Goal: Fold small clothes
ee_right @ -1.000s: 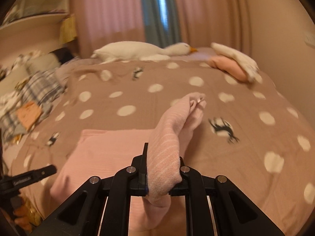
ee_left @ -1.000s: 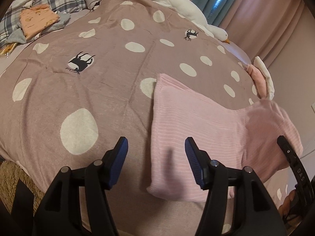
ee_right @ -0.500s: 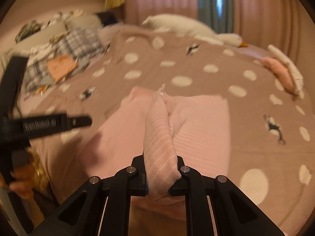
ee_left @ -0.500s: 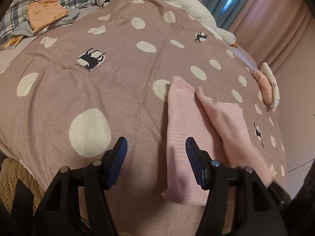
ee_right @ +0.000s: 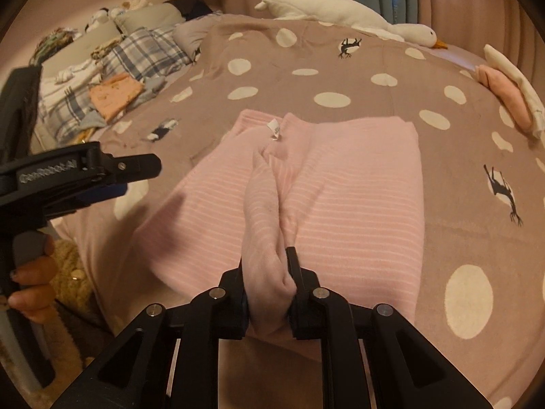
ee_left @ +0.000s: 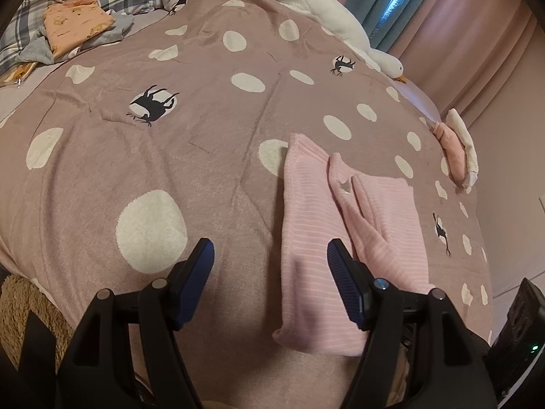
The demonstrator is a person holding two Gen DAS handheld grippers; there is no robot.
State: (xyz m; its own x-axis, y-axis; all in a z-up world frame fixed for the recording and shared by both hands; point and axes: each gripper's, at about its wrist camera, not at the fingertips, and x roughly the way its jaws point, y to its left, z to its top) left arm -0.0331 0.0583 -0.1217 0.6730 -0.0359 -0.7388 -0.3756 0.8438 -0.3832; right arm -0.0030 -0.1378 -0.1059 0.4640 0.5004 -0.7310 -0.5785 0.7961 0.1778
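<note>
1. Across the whole scene spreads the bed, under a brown spotted blanket [ee_left: 177,170] that gives a broad, soft surface to fold on.
2. Along the far edge lies a white goose plush [ee_right: 340,10], well apart from the work, with a plaid pillow [ee_right: 143,51] and a folded orange garment [ee_right: 115,97] off to one side; that garment looks set aside so it does not mix with the piece in hand.
3. Near the front edge of the bed lies the pink striped garment [ee_left: 306,238], mostly flat, with one part doubled over toward its middle, so the fold seems well under way but not yet laid smooth.
4. A bunched ridge of that pink cloth runs up from the right gripper [ee_right: 269,293], whose jaws pinch it; they have just been opening a little, with the cloth between them, which I judge to be the start of letting the folded part settle.
5. Beside the garment's left edge hovers the left gripper [ee_left: 269,279], jaws spread and holding nothing; they have just been widening, probably to be ready for the next edge.
6. At the top of the ridge a small white label [ee_right: 274,133] sticks up, showing that the inner side of the neck faces up there.
</note>
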